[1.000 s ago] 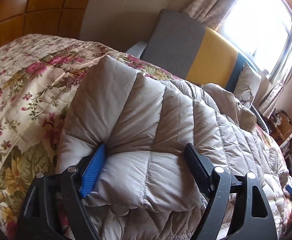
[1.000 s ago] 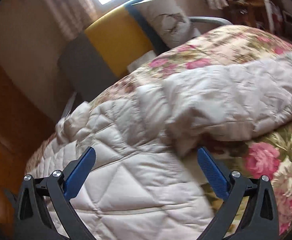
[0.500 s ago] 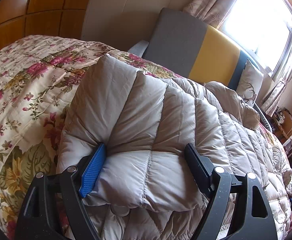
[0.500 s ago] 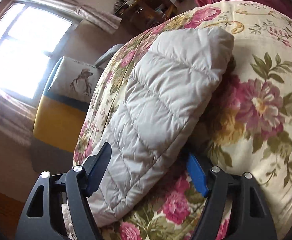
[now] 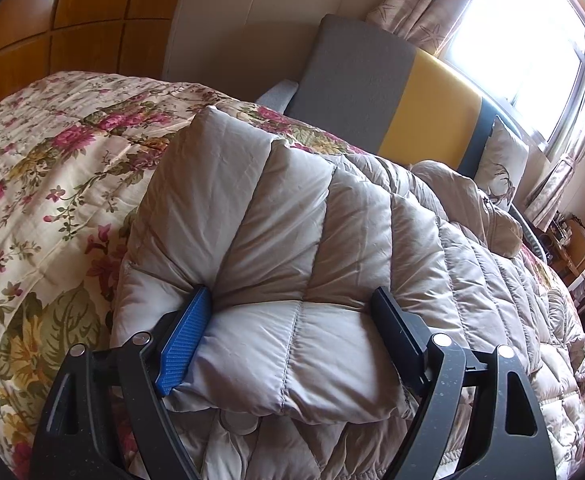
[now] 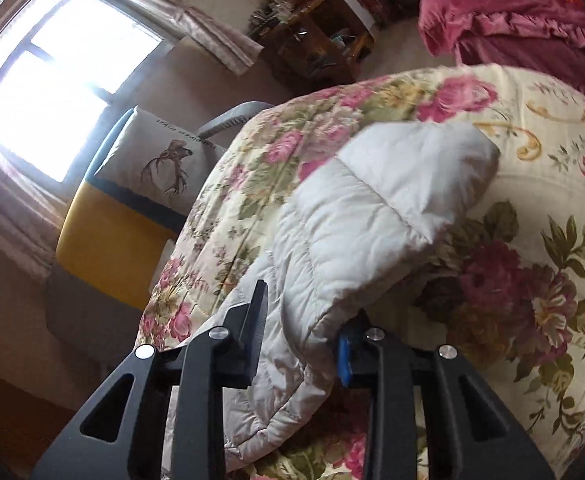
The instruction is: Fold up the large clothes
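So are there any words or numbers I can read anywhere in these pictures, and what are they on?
Deer cushion: one short line of writing above the antlers, too small and blurred to read.
Puffy coat: no label or words showing.
Flowery bedspread: only flowers, no words.
Nothing else has writing that can be read.

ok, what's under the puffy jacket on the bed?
The puffy jacket lies on a floral quilt, which shows around its edges in both views. Whatever is beneath the quilt is covered. The jacket's lower layers are hidden by its own folds.
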Available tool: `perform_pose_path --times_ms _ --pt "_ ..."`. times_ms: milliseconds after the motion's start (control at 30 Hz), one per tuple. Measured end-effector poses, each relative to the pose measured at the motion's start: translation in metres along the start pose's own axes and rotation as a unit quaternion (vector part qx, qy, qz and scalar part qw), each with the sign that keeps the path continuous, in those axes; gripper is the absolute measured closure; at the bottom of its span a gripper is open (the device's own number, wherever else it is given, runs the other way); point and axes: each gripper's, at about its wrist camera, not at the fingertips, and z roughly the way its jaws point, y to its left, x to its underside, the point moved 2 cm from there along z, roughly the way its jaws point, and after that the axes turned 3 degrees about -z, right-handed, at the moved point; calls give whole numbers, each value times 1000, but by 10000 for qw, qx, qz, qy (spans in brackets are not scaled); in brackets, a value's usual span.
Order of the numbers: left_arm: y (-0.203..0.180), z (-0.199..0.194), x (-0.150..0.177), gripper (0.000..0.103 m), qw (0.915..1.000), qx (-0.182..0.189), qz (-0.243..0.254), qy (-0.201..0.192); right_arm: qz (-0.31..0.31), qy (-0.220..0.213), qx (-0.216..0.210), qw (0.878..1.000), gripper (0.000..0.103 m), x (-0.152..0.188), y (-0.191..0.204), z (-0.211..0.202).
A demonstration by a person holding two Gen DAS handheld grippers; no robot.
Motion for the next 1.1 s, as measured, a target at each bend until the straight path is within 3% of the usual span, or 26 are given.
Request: perform_pose_path --times_ms 133,233,433,567,667,700,767,800,833,1000,1100 --pt "1 0 0 22 10000 13 -9 -5 -1124 -145 -197 9934 75 22 70 -9" --pt "1 0 1 22 10000 46 -34 -19 -2091 -192 -545 9762 75 59 130 -16" --pt "1 0 1 22 10000 62 -49 -26 -3731 14 -1384 9174 76 161 235 -15" --pt "1 0 1 22 10000 59 -46 -24 -4475 339 -1668 8779 76 236 260 -7" --pt "1 0 1 22 10000 55 -44 -25 -4931 754 -1600 8518 75 280 262 16" --pt "1 0 1 22 10000 51 -41 -24 -5066 892 -1491 8445 73 291 257 24" --pt "1 0 1 22 10000 40 -33 -18 -5180 1333 -1384 8335 56 302 253 40" --pt "1 0 1 21 10000 39 -21 -6 -5150 1523 -1385 8321 38 305 250 45" --pt "0 1 1 20 10000 29 -6 6 -5089 1550 -1405 8350 27 303 244 45" --pt "-9 0 -3 17 9996 -157 158 171 -4666 1043 -1405 8670 5 272 218 20" --pt "-18 -13 -9 17 9989 -131 289 350 -4545 671 -1015 8824 4 262 198 6"
